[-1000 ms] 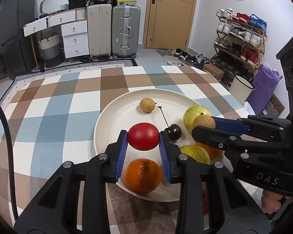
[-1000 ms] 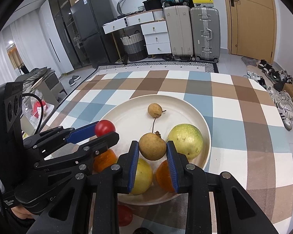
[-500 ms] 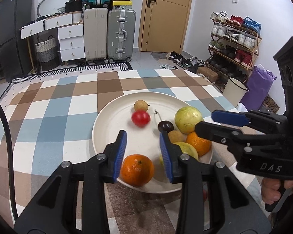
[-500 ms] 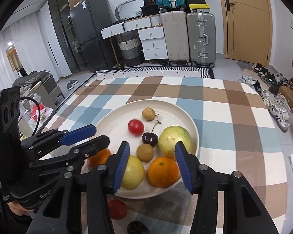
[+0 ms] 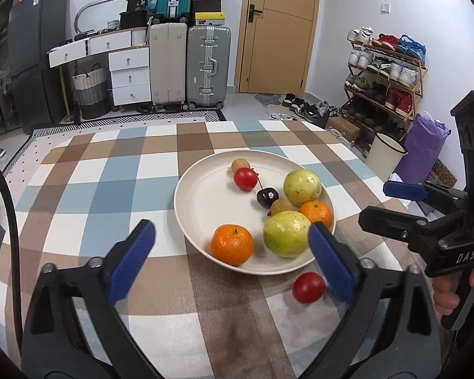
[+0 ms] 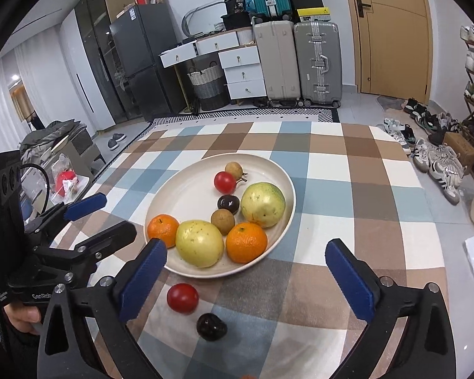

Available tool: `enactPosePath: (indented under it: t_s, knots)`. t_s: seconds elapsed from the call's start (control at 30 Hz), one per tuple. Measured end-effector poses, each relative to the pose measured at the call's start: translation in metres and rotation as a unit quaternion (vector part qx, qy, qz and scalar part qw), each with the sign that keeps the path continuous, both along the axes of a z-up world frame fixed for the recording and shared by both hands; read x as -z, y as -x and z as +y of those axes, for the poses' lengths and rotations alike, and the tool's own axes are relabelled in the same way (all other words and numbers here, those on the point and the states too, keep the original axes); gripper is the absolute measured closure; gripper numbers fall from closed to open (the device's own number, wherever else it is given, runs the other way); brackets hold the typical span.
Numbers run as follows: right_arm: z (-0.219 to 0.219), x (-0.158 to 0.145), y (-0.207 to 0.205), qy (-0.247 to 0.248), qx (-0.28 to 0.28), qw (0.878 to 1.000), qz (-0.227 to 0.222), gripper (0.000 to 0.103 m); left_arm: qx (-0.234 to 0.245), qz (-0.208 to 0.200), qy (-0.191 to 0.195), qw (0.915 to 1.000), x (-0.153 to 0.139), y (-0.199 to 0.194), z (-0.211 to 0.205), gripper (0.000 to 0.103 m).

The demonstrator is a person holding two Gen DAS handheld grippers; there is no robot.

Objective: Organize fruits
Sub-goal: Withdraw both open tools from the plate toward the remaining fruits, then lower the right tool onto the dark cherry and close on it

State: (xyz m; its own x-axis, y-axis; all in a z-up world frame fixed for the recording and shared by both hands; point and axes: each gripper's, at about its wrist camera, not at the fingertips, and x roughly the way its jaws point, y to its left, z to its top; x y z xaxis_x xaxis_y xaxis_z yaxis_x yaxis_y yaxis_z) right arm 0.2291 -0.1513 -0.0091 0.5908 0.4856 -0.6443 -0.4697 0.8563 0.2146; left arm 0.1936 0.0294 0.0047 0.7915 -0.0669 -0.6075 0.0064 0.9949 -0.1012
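A cream plate on the checked tablecloth holds two oranges, two green-yellow fruits, two small brown fruits, a dark cherry and a red tomato. A second red tomato and a dark cherry lie on the cloth in front of the plate. My left gripper is open and empty, near the plate's front edge. My right gripper is open and empty, above the cloth in front of the plate.
The checked tablecloth covers the table. Suitcases, a drawer unit and a door stand behind. A shoe rack and a white bin are off the table's right side.
Both grippers let go of their fruits: the red tomato and the small brown fruit now lie in the plate. Both grippers opened wide and drew back from the plate.
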Motion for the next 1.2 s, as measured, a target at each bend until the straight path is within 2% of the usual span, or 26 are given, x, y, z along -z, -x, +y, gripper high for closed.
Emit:
enactPosePath:
  t_s: [0.4,0.73,1.2]
  knots:
    - [-0.010,0.002,0.024,0.013,0.005,1.000,0.007,0.001,-0.007,0.001,-0.002,1.0000,-0.001,0.037,-0.005,0.001]
    - [-0.017,0.020,0.037,0.027,0.023,0.999,0.010,0.001,0.003,0.020,-0.004,0.9998,0.017,0.043,-0.014,0.001]
    - [-0.005,0.047,0.044,0.052,-0.015,0.998,0.040,0.002,0.010,0.036,-0.021,0.9991,0.034,0.040,-0.026,0.001]
